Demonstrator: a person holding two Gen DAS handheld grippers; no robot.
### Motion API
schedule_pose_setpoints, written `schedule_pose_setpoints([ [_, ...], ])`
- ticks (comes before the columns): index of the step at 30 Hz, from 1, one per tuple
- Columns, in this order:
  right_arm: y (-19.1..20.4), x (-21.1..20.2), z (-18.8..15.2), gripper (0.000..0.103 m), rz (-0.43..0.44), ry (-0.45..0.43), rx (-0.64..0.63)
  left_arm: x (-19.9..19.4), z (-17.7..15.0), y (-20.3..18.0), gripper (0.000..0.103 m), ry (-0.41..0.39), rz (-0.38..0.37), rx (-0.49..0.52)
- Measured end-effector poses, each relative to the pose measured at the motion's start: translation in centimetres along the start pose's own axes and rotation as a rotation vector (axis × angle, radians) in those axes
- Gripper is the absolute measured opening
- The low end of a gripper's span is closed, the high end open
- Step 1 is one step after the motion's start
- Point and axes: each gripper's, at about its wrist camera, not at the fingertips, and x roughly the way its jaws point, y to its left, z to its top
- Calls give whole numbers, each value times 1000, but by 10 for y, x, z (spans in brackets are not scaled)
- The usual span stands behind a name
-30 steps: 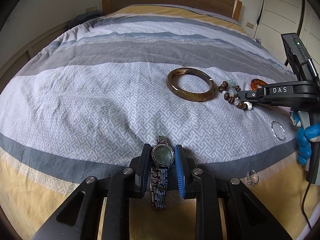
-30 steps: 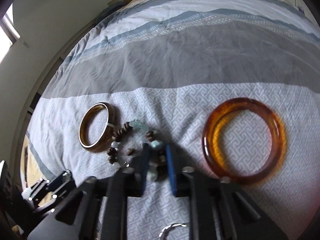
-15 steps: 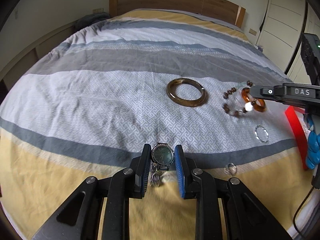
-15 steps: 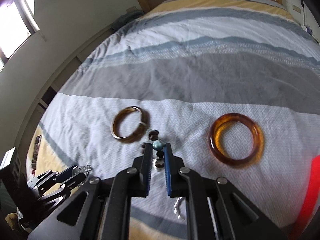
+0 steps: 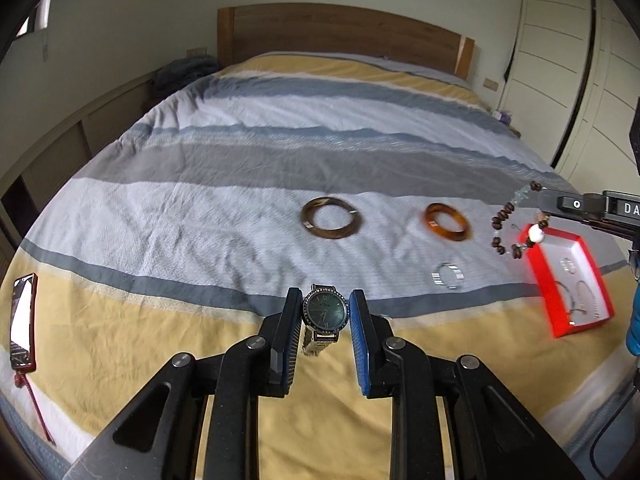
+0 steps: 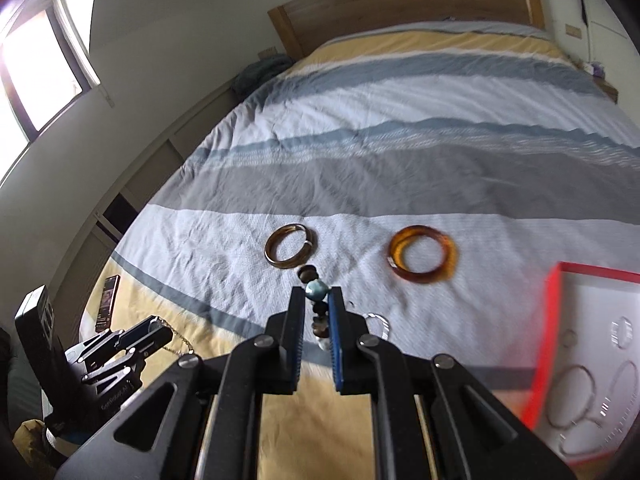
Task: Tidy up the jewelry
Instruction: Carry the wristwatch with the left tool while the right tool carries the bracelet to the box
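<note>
My left gripper (image 5: 325, 314) is shut on a dark-faced wristwatch (image 5: 324, 313) and holds it above the bed; its metal band hangs below. My right gripper (image 6: 317, 294) is shut on a beaded bracelet (image 6: 316, 300) of brown and pale blue beads; in the left wrist view the beaded bracelet (image 5: 505, 224) dangles in the air just left of a red-rimmed white jewelry box (image 5: 591, 264). On the bedspread lie a dark brown bangle (image 5: 331, 223), an amber bangle (image 5: 447, 227) and a silver ring-shaped bracelet (image 5: 448, 276).
The red box (image 6: 554, 320) holds several thin silver hoops and rings. A phone in a red case (image 5: 22, 322) lies at the bed's left edge. A wooden headboard (image 5: 344, 36) stands at the far end and white wardrobe doors (image 5: 576, 64) at the right.
Both grippers have risen and pulled back from the bedspread, each carrying its piece. The beaded bracelet has left the bed and moved right toward the red box, which has come into view.
</note>
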Motion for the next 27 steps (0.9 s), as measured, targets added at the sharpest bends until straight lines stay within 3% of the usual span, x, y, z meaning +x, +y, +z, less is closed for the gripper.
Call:
schedule_pose_setpoints([
  [8,-46,-90,-20,10,-62,-83,50,-31,4,-72,23,-34,-86,44],
  [14,-95,-137,-32,10,-125,-112,80,-27,15,-137,23,-27,-165,93],
  [20,-148,-159,-42,10,-178,-113,130,0,25,-212,23,2,-243,168],
  [27,-214,-147,-50,10,-244,-76,177,63,34,-291,23,70,-315,231],
])
